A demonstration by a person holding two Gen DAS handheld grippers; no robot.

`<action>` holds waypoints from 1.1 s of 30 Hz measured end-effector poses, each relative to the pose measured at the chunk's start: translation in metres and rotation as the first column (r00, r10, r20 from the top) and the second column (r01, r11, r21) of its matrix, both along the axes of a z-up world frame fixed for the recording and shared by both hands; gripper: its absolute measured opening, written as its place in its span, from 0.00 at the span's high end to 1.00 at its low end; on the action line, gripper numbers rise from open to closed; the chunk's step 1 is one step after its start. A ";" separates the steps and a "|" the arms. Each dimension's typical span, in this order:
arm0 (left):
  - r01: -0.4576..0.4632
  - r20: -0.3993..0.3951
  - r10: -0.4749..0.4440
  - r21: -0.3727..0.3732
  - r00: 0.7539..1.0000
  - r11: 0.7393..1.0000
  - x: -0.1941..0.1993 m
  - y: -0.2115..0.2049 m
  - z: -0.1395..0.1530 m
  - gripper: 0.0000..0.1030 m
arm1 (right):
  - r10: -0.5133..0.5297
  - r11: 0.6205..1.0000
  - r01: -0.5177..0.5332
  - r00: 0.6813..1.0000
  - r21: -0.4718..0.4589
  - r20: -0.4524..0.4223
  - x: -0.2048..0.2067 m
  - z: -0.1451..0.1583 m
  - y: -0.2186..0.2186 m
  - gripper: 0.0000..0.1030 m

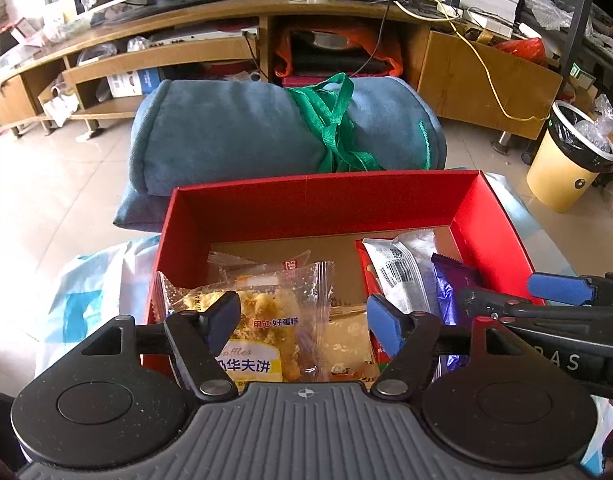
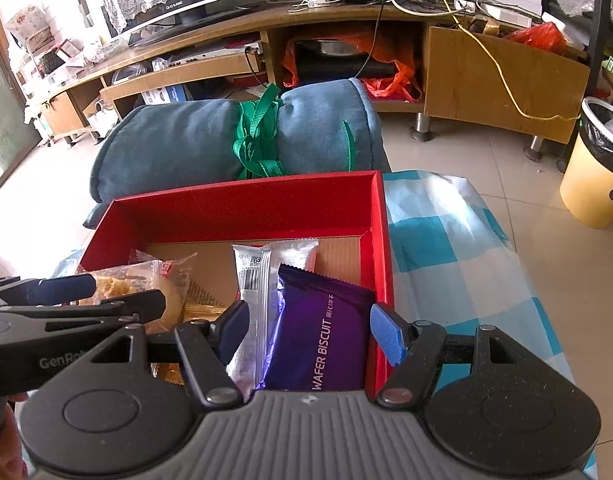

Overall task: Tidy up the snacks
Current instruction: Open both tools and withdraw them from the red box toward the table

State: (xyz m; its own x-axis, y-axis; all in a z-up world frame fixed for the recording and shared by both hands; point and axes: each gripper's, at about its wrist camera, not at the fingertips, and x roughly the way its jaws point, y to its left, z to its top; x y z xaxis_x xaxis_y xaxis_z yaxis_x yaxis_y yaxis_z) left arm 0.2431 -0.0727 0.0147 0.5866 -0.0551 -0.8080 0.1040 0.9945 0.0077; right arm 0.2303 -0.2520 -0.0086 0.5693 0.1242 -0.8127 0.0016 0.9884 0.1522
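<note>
I have both grippers hovering over the near end of the red box [image 1: 318, 200], which sits on a blue-and-white checked cloth [image 2: 446, 240] with a rolled blue blanket [image 1: 266, 128] just beyond its far wall. The left gripper [image 1: 302, 326] has its jaws spread wide with nothing between them, poised above the clear-wrapped waffle cake [image 1: 262, 320] at the left of the box; I cannot tell whether the pads touch the wrapper. The right gripper [image 2: 310, 334] is likewise spread and empty, straddling the purple wafer biscuit pack [image 2: 326, 336] and the silver packet [image 2: 258, 300] that lie side by side against the right wall. All the snacks I can see are already inside the box, packed toward its near half, and the far half shows bare cardboard floor. My worry from here is crowding: the two tools are close together, the right one's finger reaching into the left camera's frame, so closing or shifting either could knock the other. The right gripper's outer finger [image 2: 388, 334] seems to hang just at or outside the red wall, and squeezing now might pinch the wall along with the purple pack and drag the box. The wrappers are slick and overlapping, so a grab on one packet could lift or slide its neighbour, and a hard squeeze would probably crush the waffle.
</note>
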 end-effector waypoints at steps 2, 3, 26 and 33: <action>0.001 0.003 -0.001 -0.003 1.000 1.000 -0.001 0.000 0.001 0.26 | 0.000 1.000 0.000 1.000 0.000 0.001 -0.001 0.000 0.000 0.40; 0.001 0.005 -0.001 -0.004 1.000 1.000 -0.002 0.001 0.002 0.26 | 0.000 1.000 0.000 1.000 0.000 0.002 -0.001 0.001 0.000 0.40; 0.077 0.037 -0.077 -0.015 0.996 0.997 -0.038 -0.011 0.013 0.19 | -0.048 0.996 0.049 0.999 -0.073 0.003 -0.037 0.013 -0.019 0.39; 0.104 0.025 -0.103 -0.020 0.994 0.994 -0.053 -0.017 0.011 0.19 | -0.084 0.994 0.082 0.996 -0.071 -0.026 -0.052 0.009 -0.032 0.39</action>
State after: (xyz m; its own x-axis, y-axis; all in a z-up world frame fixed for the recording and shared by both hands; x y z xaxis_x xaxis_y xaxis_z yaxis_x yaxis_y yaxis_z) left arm 0.1904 -0.0899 0.0255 0.5957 -0.1333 -0.7920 0.2063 0.9784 -0.0094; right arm 0.1782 -0.2839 -0.0001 0.5517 0.0199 -0.8338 0.0876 0.9928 0.0816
